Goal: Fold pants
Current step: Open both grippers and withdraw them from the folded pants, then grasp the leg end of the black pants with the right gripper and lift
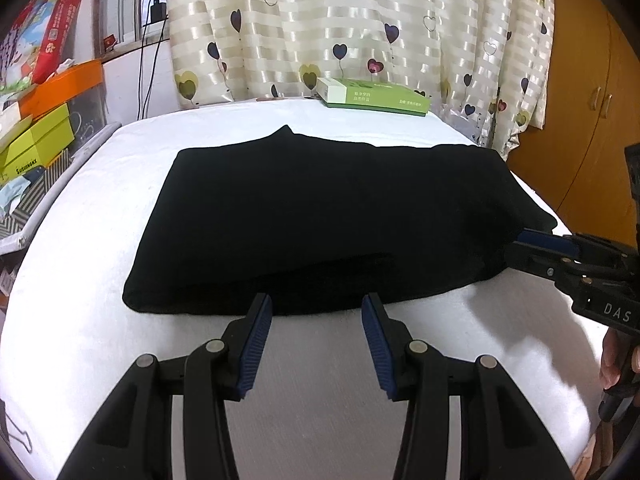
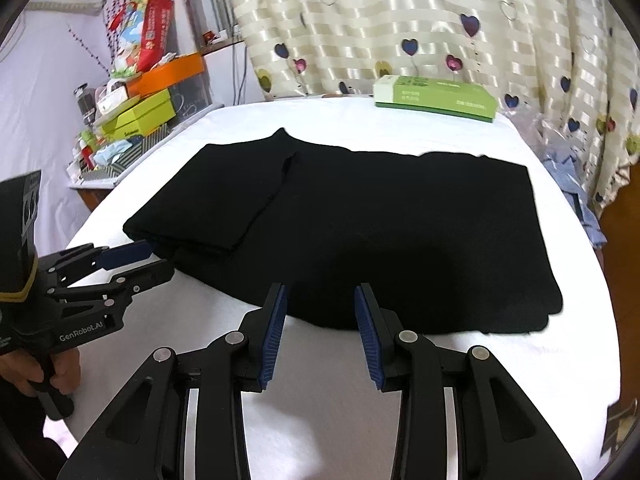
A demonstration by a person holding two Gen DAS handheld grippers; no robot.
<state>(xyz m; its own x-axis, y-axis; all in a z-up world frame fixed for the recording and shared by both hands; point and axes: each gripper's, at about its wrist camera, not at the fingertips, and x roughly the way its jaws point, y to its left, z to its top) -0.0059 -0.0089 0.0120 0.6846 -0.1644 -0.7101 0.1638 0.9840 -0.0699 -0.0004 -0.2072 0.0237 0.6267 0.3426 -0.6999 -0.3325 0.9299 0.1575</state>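
At the near edge of the white table (image 1: 100,240), both sets of tongs point at the folded black pants (image 1: 320,220), which lie flat across the middle of the tabletop. Left tongs (image 1: 317,308) have their blue-padded fingers spread apart, tips right at the pants' front edge, holding nothing; right tongs (image 2: 320,300) stand apart the same way at that edge, likewise empty. Each camera catches the other tool from the side — the right-hand view shows the left tongs beside the pants' left corner, with a hand (image 2: 60,372) on the grip, though from that angle I cannot tell whether a pad touches the cloth. Only the right-hand view shows a folded flap with a seam on the pants' left part and a blue cloth (image 2: 576,184) off the table's right side; only the left-hand view shows a brown wooden cupboard (image 1: 592,92). Farther back, a green box (image 1: 376,96) rests on the table's far edge, before a striped curtain (image 1: 340,20) with hearts — and stacked boxes (image 1: 40,112) crowd the left.
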